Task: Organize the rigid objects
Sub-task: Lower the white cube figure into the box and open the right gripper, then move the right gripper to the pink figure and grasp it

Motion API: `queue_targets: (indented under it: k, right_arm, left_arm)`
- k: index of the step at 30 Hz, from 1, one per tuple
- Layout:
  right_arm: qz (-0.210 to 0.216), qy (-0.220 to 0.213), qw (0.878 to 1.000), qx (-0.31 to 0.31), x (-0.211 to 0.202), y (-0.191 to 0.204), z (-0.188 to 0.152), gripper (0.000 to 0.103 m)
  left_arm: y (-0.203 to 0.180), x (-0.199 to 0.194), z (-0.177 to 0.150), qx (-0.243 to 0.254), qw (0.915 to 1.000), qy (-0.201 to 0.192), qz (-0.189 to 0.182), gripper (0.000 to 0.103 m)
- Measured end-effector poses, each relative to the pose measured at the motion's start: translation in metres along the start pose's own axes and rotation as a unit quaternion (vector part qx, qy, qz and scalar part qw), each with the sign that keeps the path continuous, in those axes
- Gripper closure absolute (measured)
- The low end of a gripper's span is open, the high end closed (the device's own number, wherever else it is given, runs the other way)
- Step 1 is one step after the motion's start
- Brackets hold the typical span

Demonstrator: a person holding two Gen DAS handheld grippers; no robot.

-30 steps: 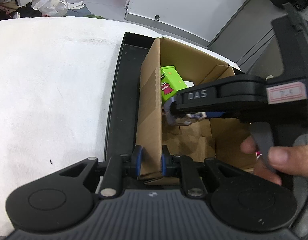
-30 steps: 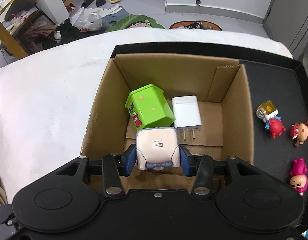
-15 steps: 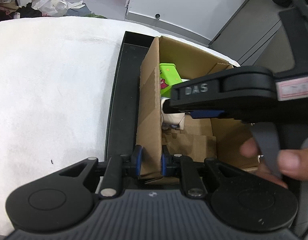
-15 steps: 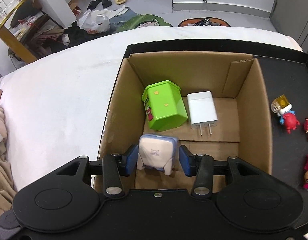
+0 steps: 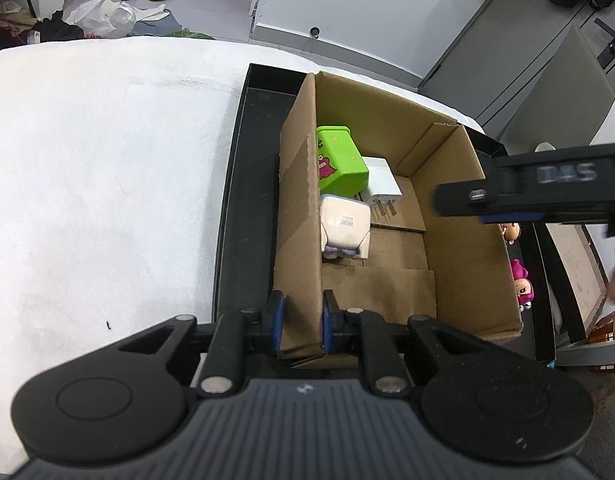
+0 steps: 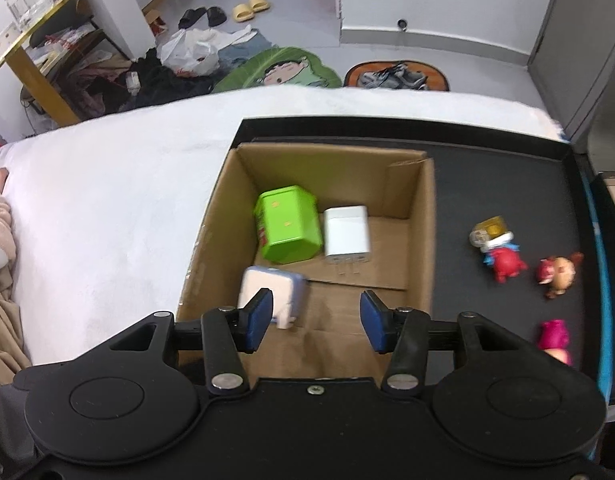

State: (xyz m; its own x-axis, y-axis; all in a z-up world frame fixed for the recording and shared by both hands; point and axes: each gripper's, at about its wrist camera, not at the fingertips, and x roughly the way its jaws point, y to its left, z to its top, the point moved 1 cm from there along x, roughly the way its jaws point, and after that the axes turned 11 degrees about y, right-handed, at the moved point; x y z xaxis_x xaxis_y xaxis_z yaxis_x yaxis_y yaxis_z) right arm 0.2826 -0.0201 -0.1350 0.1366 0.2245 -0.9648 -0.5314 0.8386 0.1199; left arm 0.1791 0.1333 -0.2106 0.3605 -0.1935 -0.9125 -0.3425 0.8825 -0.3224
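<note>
A cardboard box (image 6: 421, 232) stands on a black tray (image 6: 507, 184). Inside lie a green tin (image 6: 289, 230), a white charger (image 6: 346, 232) and a white-and-blue toy block (image 6: 269, 290); all three also show in the left wrist view: tin (image 5: 341, 166), charger (image 5: 381, 180), block (image 5: 345, 226). My left gripper (image 5: 299, 322) is shut on the box's left wall (image 5: 297, 216). My right gripper (image 6: 317, 322) is open and empty above the box's near part, the block just beyond its left finger (image 6: 259, 320).
Small toy figures lie on the tray right of the box: a red one (image 6: 499, 254), a brown one (image 6: 557, 274) and a pink one (image 6: 553, 338). A white cloth (image 5: 107, 184) covers the table left of the tray. Clutter and slippers lie on the floor beyond.
My right gripper lowered the white-and-blue block into the box, opened and let it go, then drew back and up. My left gripper has kept its hold on the box wall.
</note>
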Motion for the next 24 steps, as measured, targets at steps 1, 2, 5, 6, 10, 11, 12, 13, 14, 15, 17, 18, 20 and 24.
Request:
queue_targets:
  k: [1, 2, 5, 6, 10, 11, 12, 13, 14, 15, 17, 18, 20, 24]
  right_arm:
    - [-0.003, -0.003, 1.000, -0.001, -0.003, -0.003, -0.001, 0.053]
    - [-0.007, -0.007, 1.000, 0.000, -0.007, -0.006, -0.002, 0.052]
    - [-0.019, -0.015, 1.000, 0.002, -0.016, -0.019, -0.005, 0.049]
    - [-0.023, -0.017, 1.000, 0.003, -0.019, -0.024, -0.007, 0.049]
    - [-0.028, -0.022, 0.999, 0.013, -0.026, -0.042, -0.010, 0.049]
    - [-0.030, -0.023, 0.999, 0.015, -0.028, -0.047, -0.010, 0.049]
    - [-0.031, -0.025, 0.999, 0.018, -0.029, -0.051, -0.011, 0.049]
    - [-0.032, -0.026, 0.999, 0.021, -0.029, -0.054, -0.012, 0.048]
    - [-0.033, -0.028, 0.999, 0.024, -0.030, -0.058, -0.013, 0.047]
    - [-0.034, -0.029, 0.999, 0.027, -0.030, -0.063, -0.013, 0.046]
    - [-0.036, -0.030, 0.998, 0.031, -0.031, -0.070, -0.015, 0.044]
    - [-0.038, -0.030, 0.998, 0.032, -0.030, -0.073, -0.016, 0.043]
    - [-0.040, -0.028, 0.998, 0.038, -0.029, -0.082, -0.018, 0.043]
    - [-0.044, -0.025, 0.997, 0.050, -0.023, -0.098, -0.021, 0.043]
  left_arm:
    - [0.000, 0.000, 0.000, -0.001, 1.0000, 0.000, 0.001, 0.087]
    - [0.000, -0.001, -0.001, -0.001, 1.0000, 0.001, 0.002, 0.087]
    - [-0.001, -0.001, -0.001, -0.001, 1.0000, 0.001, 0.005, 0.087]
    - [-0.002, -0.001, -0.001, 0.000, 1.0000, 0.001, 0.007, 0.087]
    - [-0.004, -0.002, 0.000, 0.002, 0.9999, 0.002, 0.013, 0.087]
    - [-0.005, -0.003, 0.000, 0.002, 0.9999, 0.001, 0.014, 0.087]
    - [-0.005, -0.003, 0.000, 0.002, 0.9999, 0.000, 0.015, 0.088]
    - [-0.006, -0.003, 0.000, 0.003, 0.9998, -0.002, 0.018, 0.088]
    - [-0.008, -0.003, 0.000, 0.003, 0.9998, -0.002, 0.020, 0.088]
    - [-0.008, -0.003, 0.000, 0.003, 0.9998, -0.002, 0.021, 0.088]
    - [-0.009, -0.004, -0.001, 0.003, 0.9997, -0.002, 0.023, 0.088]
    - [-0.009, -0.004, -0.001, 0.003, 0.9997, -0.002, 0.024, 0.088]
    - [-0.009, -0.004, -0.001, 0.003, 0.9997, -0.002, 0.025, 0.089]
    - [-0.010, -0.007, 0.000, 0.004, 0.9996, 0.000, 0.029, 0.089]
